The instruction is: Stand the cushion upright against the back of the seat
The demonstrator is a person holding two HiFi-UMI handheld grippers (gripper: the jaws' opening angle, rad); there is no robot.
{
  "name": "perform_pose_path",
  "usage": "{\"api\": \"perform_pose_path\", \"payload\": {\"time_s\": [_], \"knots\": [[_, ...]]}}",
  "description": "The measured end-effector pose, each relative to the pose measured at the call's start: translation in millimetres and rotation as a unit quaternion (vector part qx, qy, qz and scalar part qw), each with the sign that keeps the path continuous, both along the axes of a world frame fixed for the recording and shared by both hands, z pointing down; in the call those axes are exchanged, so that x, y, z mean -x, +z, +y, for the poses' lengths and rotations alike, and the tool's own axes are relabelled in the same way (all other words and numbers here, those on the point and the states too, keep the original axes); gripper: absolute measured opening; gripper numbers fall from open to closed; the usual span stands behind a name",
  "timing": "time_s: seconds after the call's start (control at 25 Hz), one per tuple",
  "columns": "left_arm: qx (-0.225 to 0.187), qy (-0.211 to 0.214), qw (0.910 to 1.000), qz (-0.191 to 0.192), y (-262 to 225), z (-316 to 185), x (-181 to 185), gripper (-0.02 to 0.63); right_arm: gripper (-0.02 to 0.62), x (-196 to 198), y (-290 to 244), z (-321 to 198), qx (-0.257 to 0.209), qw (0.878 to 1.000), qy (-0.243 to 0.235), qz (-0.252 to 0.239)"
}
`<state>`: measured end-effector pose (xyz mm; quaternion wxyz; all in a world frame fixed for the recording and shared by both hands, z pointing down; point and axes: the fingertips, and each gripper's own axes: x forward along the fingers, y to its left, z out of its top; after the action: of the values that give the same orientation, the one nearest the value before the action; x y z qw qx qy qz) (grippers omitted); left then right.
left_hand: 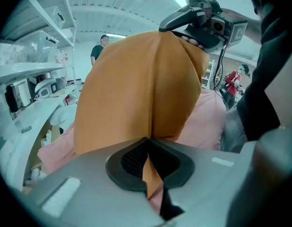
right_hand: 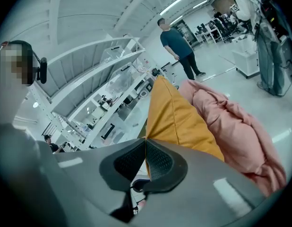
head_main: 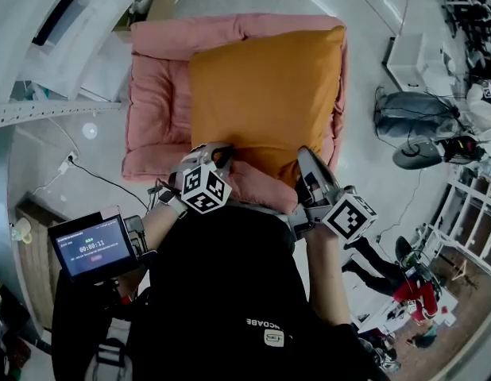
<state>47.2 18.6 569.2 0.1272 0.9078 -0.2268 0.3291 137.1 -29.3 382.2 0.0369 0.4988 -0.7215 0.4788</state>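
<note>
Orange cushion (head_main: 265,94) was held at slant over pink seat (head_main: 154,94), near edge up. Left gripper (left_hand: 148,143) and right gripper (right_hand: 145,142) were each clamped on thin fabric fold at that edge.

Risk: shallow pinch could slip, so cushion would flop flat.

Unclear whether far edge touched seat back. Person's body hid seat front.

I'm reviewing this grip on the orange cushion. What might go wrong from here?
The left tongs and right tongs each pinch only a fold at the edge of the orange cushion; it may slip free. The cushion nearly fills the pink seat, so it might catch on the padded sides.
</note>
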Motion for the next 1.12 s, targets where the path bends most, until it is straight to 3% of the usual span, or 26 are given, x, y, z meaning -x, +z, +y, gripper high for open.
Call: {"api": "perform_pose_path", "payload": {"time_s": [0.36, 0.56, 1.12], "knots": [[-0.025, 0.096, 0.9941, 0.045, -44, 18, -56, 0.034, 0.006, -38, -56, 24, -0.022, 0.998, 0.036, 0.036], [-0.033, 0.126, 0.9899, 0.056, -61, 21, -77, 0.034, 0.006, -43, -80, 30, -0.035, 0.997, 0.045, 0.05], [-0.027, 0.133, 0.9871, 0.085, -76, 17, -89, 0.035, 0.005, -46, -102, 22, -0.053, 0.996, 0.036, 0.062]]}}
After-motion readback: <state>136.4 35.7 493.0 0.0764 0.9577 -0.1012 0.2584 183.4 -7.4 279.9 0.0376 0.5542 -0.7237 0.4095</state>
